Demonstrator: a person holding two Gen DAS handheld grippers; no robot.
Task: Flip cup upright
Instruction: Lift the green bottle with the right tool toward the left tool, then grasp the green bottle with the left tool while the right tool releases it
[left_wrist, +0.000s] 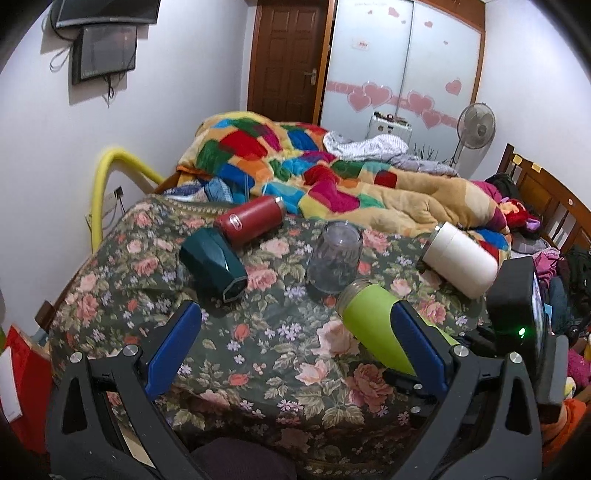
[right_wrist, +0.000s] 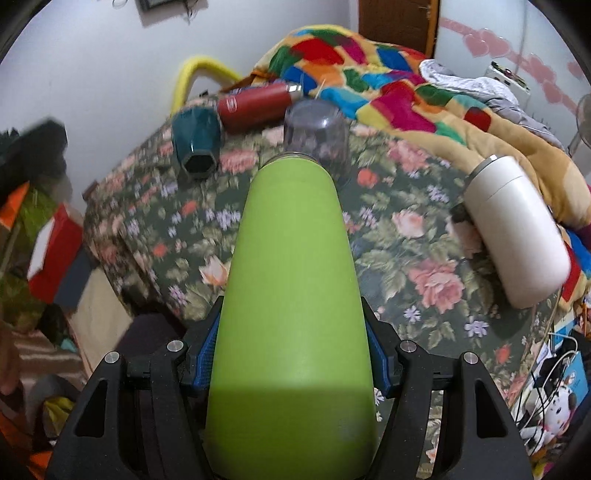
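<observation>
My right gripper (right_wrist: 291, 347) is shut on a lime green cup (right_wrist: 291, 280), holding it lengthwise with its silver rim pointing away, above the floral bedspread (right_wrist: 399, 236). The same green cup (left_wrist: 373, 325) shows in the left wrist view at the right, with the right gripper's black body (left_wrist: 517, 295) behind it. My left gripper (left_wrist: 291, 332) is open and empty over the bedspread (left_wrist: 240, 350). A clear cup (left_wrist: 334, 258) stands upside down. A dark green faceted cup (left_wrist: 214, 262), a red bottle (left_wrist: 251, 219) and a white cup (left_wrist: 460, 258) lie on their sides.
A crumpled patchwork quilt (left_wrist: 314, 173) covers the far half of the bed. A yellow padded rail (left_wrist: 110, 170) stands at the bed's left edge. A wooden headboard (left_wrist: 546, 199) and piled clothes are at the right. A red box (left_wrist: 26, 380) sits on the floor to the left.
</observation>
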